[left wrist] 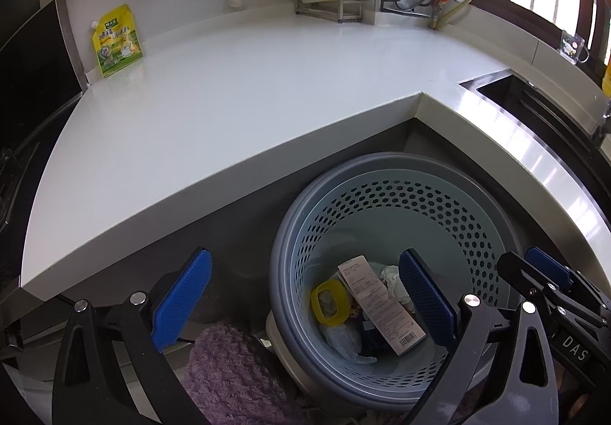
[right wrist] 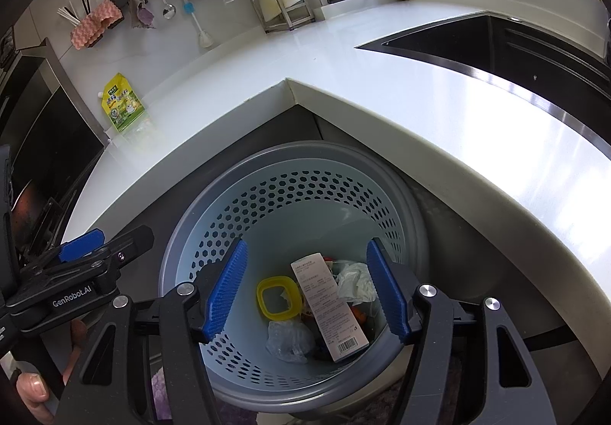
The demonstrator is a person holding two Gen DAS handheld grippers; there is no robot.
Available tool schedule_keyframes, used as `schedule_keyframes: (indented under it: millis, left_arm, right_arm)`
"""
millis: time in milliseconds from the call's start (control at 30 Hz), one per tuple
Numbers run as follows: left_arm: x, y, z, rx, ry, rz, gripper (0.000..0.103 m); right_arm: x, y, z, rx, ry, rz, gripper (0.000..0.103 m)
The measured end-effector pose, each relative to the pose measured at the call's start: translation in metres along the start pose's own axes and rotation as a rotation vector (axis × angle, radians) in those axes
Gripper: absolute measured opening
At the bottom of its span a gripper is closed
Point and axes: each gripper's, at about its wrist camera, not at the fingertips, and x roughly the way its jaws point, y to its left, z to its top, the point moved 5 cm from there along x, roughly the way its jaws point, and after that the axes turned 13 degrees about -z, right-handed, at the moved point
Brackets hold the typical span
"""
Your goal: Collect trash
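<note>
- Counter (left wrist: 236, 89): white, L-shaped, nearly bare. Judgement: collection looks close to done.
- Bin (right wrist: 305, 165): grey-blue perforated basket on the floor in the counter's inner corner, directly below both grippers.
- Left gripper (left wrist: 301, 304): jaws spread wide, nothing between the pads; it hangs over the near-left rim of the bin, partly above a purple fluffy cloth (left wrist: 229, 375).
- Right gripper (right wrist: 309, 287): jaws apart and empty, centred over the bin mouth.
- Yellow-green pouch (left wrist: 116, 41): stands at the back-left of the counter against the wall, well apart from both grippers. Cannot tell whether it is trash or a kitchen supply.
- Trash in the bin: long white printed carton (right wrist: 330, 306) lying slantwise, yellow ring-shaped lid (right wrist: 277, 299), crumpled clear plastic (right wrist: 286, 339), white tissue (right wrist: 355, 281).
- Step in hand, judged: release over the bin is complete. To do it well, lift both grippers straight up clear of the rim before swinging toward the counter, keep the jaws spread, then scan the counter for leftovers.
</note>
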Motion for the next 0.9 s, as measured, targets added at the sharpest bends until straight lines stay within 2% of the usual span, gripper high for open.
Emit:
schedule_keyframes:
  millis: [900]
  left_arm:
    - [0.0053,0.0036,-0.0029,-0.009,0.020,0.026,0.097]
  right_arm:
    - [-0.0003,0.0047,-0.0027,-0.009,-0.001,-0.007,0.062]
